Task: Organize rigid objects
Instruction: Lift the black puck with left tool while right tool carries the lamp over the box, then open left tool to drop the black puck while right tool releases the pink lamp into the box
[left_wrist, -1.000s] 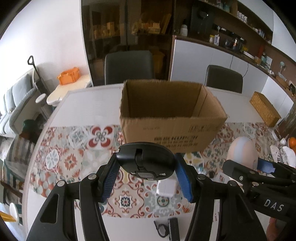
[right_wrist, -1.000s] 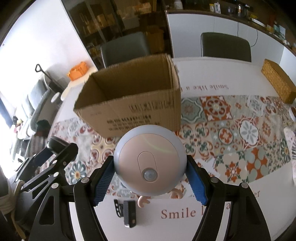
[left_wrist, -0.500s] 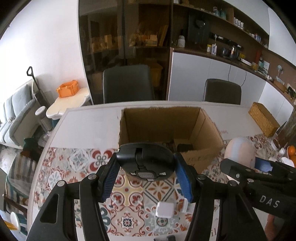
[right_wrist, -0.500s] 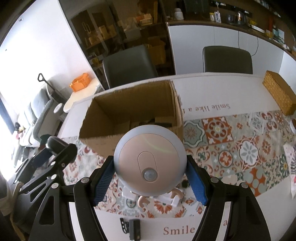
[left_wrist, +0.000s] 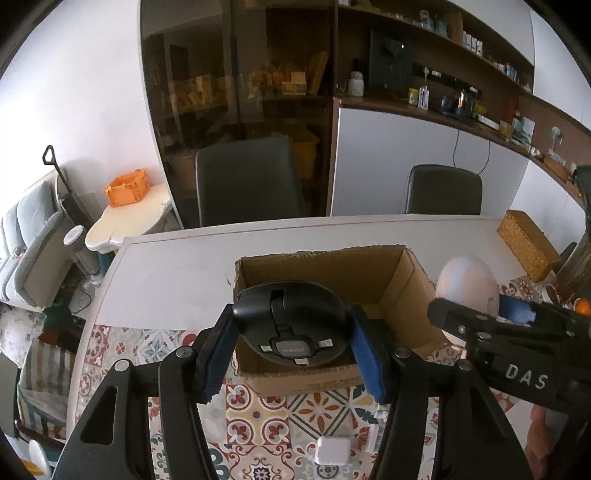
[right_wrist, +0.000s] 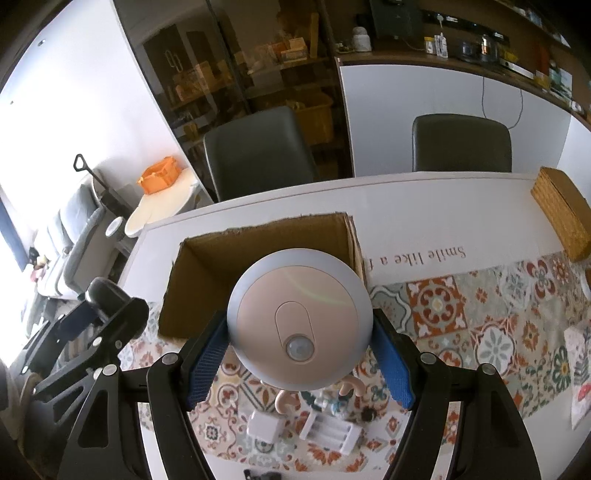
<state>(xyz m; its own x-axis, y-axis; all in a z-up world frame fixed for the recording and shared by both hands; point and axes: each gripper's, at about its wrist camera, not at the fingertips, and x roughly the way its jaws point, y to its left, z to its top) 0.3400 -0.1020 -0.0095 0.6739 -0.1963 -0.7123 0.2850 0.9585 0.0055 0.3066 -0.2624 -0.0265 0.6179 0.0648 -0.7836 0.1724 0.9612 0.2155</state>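
Observation:
An open cardboard box (left_wrist: 325, 266) stands on the table; it also shows in the right wrist view (right_wrist: 266, 240). My left gripper (left_wrist: 291, 345) is shut on a black computer mouse (left_wrist: 291, 325) and holds it above the box's front part. My right gripper (right_wrist: 299, 350) is shut on a round grey-and-pink sensor light (right_wrist: 299, 325), held above the box's near right corner. The light (left_wrist: 467, 280) and the right gripper show at the right of the left wrist view. The left gripper shows at the lower left of the right wrist view (right_wrist: 88, 332).
On the patterned table mat lie a white square adapter (left_wrist: 332, 450), a white battery holder (right_wrist: 332, 432), a pink hooked piece (right_wrist: 284, 400) and a small black item (right_wrist: 258, 474). A wicker box (right_wrist: 561, 218) sits at the table's right. Two dark chairs (left_wrist: 247, 184) stand behind.
Both grippers have risen and moved forward with their objects. The box now appears lower and from above, with its inside showing beneath the mouse and the light.

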